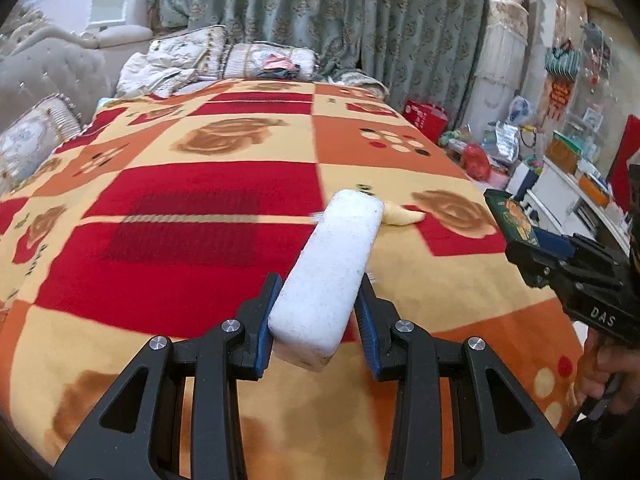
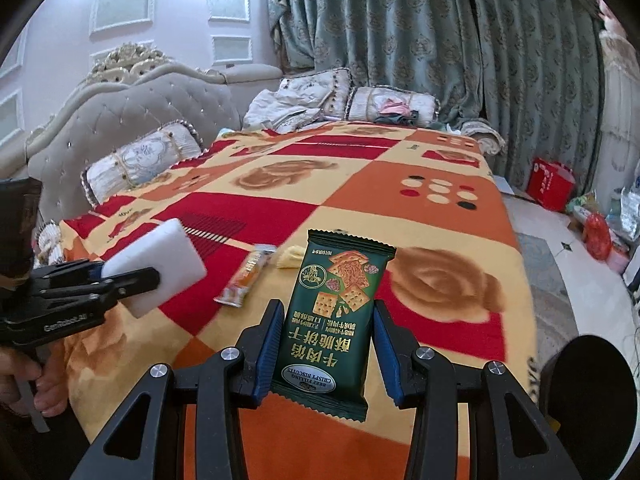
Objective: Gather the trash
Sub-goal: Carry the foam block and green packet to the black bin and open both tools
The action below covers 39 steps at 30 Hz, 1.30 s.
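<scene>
My left gripper (image 1: 318, 312) is shut on a white foam block (image 1: 332, 272), held above the patterned bedspread (image 1: 180, 184). From the right wrist view the same foam block (image 2: 160, 264) and left gripper (image 2: 132, 280) show at the left. My right gripper (image 2: 326, 344) is shut on a green biscuit packet (image 2: 336, 312), lifted over the bed. That packet (image 1: 510, 216) and the right gripper (image 1: 536, 252) appear at the right edge of the left wrist view. An orange snack wrapper (image 2: 246, 276) and a pale yellow scrap (image 2: 290, 258) lie on the bedspread; the yellow scrap (image 1: 402, 216) peeks from behind the foam.
A tufted headboard (image 2: 132, 120) and pillows (image 2: 140, 160) stand at the bed's far side, curtains (image 2: 400, 40) behind. A red bag (image 2: 550, 184) and cluttered items (image 1: 500, 148) sit on the floor to the right. A person's hand (image 2: 36, 384) grips the left handle.
</scene>
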Each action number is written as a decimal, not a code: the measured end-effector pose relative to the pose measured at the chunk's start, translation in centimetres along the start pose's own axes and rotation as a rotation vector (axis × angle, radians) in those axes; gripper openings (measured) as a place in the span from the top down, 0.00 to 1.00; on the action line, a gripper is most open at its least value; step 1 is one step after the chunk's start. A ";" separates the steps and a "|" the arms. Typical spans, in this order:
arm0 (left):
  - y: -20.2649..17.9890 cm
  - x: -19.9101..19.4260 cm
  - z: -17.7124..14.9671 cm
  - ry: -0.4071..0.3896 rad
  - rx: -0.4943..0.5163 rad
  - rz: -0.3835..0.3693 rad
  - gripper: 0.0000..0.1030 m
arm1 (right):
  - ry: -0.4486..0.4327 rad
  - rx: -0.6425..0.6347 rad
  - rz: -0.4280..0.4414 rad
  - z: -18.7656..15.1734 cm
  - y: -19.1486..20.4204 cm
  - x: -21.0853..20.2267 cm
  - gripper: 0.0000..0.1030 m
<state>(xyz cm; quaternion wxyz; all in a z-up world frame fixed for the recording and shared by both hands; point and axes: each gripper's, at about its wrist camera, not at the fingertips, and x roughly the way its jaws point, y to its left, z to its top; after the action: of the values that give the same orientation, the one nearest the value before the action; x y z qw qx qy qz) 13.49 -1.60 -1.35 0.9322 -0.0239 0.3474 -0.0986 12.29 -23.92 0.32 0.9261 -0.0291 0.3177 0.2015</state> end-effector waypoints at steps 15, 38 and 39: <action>-21.0 4.2 3.6 0.030 0.236 -0.217 0.67 | -0.046 0.349 -0.202 -4.7 -15.5 -7.7 0.59; -33.1 11.6 3.5 0.178 0.333 -0.292 0.49 | 0.039 0.674 -0.347 -9.0 -26.5 -8.9 0.56; -32.6 11.4 3.5 0.178 0.331 -0.289 0.49 | 0.030 0.676 -0.356 -8.8 -26.5 -9.0 0.56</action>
<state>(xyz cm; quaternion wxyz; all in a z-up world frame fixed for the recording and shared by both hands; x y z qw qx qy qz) 18.75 -35.88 -2.39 0.8653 0.0883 0.4003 -0.2884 11.12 -52.99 -3.29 0.8991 0.2205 0.3698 -0.0794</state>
